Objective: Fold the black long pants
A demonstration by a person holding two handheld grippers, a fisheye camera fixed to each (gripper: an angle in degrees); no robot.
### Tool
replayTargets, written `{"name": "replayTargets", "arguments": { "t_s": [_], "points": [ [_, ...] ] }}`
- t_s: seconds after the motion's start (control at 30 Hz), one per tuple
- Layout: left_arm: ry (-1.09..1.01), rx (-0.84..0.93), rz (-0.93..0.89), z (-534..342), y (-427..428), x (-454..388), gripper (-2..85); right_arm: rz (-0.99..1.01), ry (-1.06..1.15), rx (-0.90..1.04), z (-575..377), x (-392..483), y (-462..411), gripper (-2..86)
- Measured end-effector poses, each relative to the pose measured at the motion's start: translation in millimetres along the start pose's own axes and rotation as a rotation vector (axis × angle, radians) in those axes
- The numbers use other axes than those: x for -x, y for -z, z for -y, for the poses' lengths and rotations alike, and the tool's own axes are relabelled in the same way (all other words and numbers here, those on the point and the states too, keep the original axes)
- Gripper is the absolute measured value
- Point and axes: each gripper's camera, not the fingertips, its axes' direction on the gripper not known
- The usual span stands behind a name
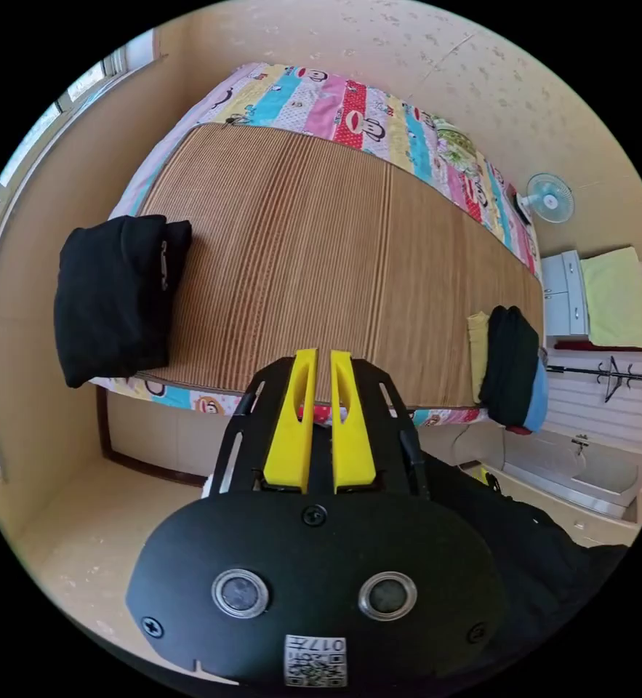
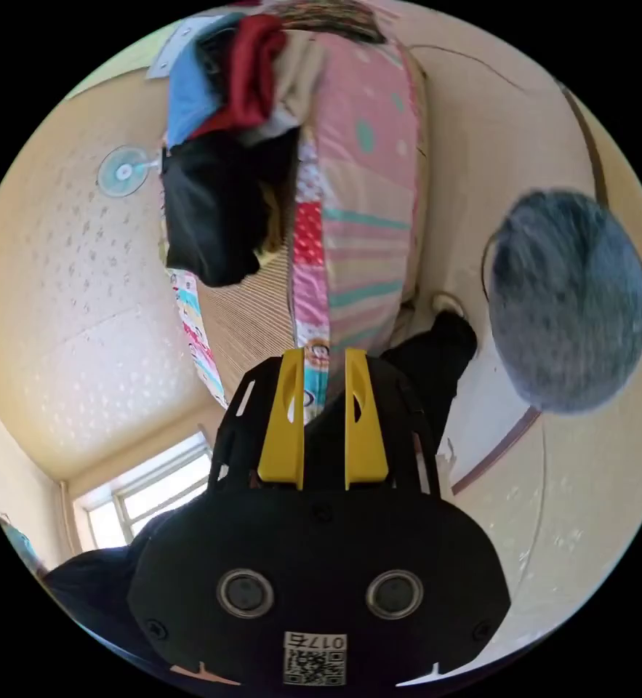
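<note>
Left gripper view: one folded black bundle (image 1: 117, 294), one clothes pile (image 1: 511, 367).

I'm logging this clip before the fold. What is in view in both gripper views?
folded pants: one, black, on the mat's left end
mat: one, brown woven, on the bed
bedsheet: one, multicoloured cartoon print, under the mat
clothes pile: one, black, blue, yellow and red, at the mat's right end
fan: one, pale blue, on the wall
left gripper: yellow jaws nearly together, nothing between
right gripper: yellow jaws slightly apart, nothing between
</note>
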Motion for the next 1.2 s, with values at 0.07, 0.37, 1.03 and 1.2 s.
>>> {"name": "replayTargets", "arguments": {
  "t_s": [0.07,0.37,1.03,1.2],
  "points": [
    [-0.014,-0.009,-0.128,-16,-10,-18,2.4,-0.101,0.178,-0.05,40,46,21,8.8],
    [-0.184,-0.04,-0.517,-72,-26,-75,-0.5,-0.511,0.566,0.232,168,172,-35,8.6],
    [-0.016,-0.292,-0.91,-85,-56,87,-1.0,0.108,1.418,0.787,-126,495,-114,5.2],
    [-0.021,-0.299,-0.8,-90,-53,130,-1.0,-0.094,1.016,0.75,-91,400,-144,6.0]
  ]
}}
